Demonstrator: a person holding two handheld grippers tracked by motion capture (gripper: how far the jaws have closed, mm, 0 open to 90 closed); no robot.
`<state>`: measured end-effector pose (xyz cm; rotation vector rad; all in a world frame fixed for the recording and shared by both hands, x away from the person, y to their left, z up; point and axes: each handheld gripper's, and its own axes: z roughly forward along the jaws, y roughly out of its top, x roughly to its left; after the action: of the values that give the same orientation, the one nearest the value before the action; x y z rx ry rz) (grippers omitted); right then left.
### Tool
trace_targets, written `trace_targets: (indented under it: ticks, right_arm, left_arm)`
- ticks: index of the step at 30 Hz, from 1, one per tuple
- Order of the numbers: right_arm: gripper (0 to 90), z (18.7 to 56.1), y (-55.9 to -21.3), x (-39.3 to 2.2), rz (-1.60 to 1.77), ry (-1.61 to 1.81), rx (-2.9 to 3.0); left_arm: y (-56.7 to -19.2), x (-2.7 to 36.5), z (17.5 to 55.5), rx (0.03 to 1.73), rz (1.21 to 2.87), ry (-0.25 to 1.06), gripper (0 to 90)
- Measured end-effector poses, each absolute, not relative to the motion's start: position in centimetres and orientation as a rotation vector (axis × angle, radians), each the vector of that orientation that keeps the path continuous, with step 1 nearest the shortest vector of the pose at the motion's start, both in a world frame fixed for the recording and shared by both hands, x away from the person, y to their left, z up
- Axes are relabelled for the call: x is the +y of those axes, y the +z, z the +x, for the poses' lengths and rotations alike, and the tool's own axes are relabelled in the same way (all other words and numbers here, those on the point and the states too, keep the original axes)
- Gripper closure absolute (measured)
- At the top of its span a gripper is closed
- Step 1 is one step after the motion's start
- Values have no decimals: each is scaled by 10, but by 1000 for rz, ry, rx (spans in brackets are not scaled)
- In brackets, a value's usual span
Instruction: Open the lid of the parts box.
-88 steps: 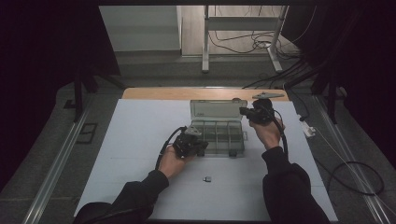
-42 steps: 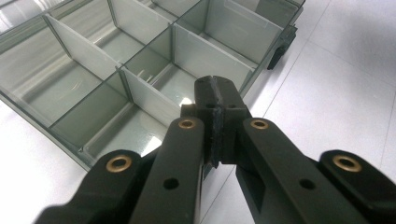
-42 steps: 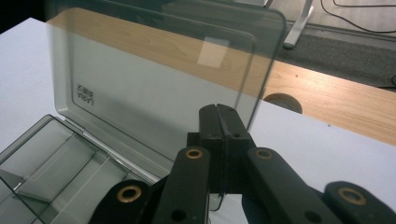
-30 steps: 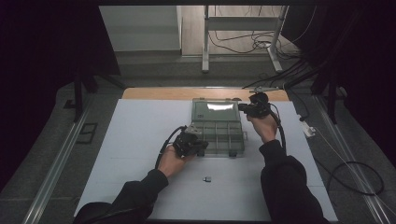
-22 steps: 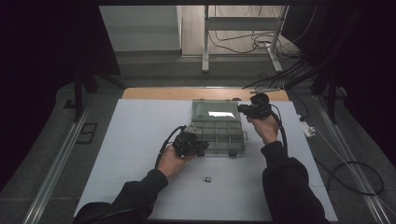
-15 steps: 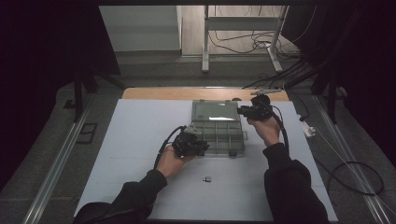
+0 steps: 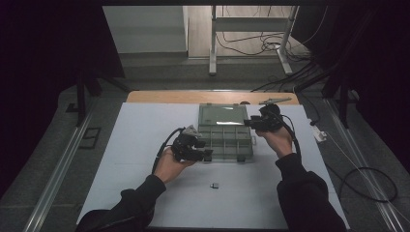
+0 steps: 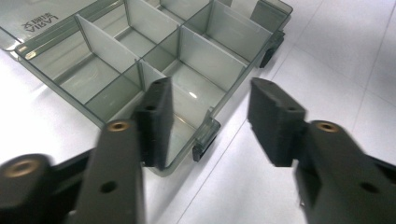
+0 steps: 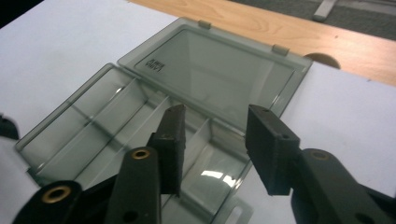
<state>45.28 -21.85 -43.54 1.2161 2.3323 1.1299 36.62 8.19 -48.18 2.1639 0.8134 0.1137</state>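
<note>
**Organizer box lies open, both grippers letting go**

On the left, the left gripper (image 7: 207, 153) sits at the near left corner of the clear compartment box (image 7: 225, 140). Its jaws have just been opening and stand apart, one over the box's front wall and one outside it, with a front latch (image 8: 205, 140) between them; the pads press on nothing. The box sits on the white table top (image 7: 145, 145), a little beyond its middle, with its lid (image 7: 223, 115) folded flat behind the tray and the compartments looking empty.

The box reads as light, stiff, thin-walled plastic: smooth enough to slip on the sheet and likely to skate away if pushed at one corner. The better holds seem to be the rim of an outer wall or the lid's free edge, taken squarely; the dividers (image 8: 105, 46) look too thin to bear a pinch.

On the right, the right gripper (image 7: 247, 123) hovers by the right end of the hinge line, jaws likewise just opened and empty.

A small dark piece (image 7: 214, 185) lies near the person. Beyond the white sheet runs a wooden strip (image 7: 159, 96), then grey floor, a metal stand (image 7: 212, 38) and loose cables (image 7: 367, 188) in a dim room.
</note>
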Motion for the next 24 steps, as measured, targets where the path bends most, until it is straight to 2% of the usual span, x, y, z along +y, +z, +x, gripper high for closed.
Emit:
trace_targets:
  ticks: [4,5,12,20,24]
  right_arm:
    - [497,445,-437,-218,1203,1098,2354]
    - [497,445,-437,-218,1203,1098,2354]
    - [423,434,-436,-217,1194,1099,2379]
    - [335,420,-436,-214,1172,1084,2407]
    - [304,414,-436,-214,1172,1077,2422]
  left_arm:
    - [-480,85,366,807,2175,92,354]
    - [-480,85,366,809,2175,90,354]
    - [-481,90,365,833,2198,114,183]
    - [-480,104,365,883,2182,108,76]
    - [-480,108,363,891,2190,123,54]
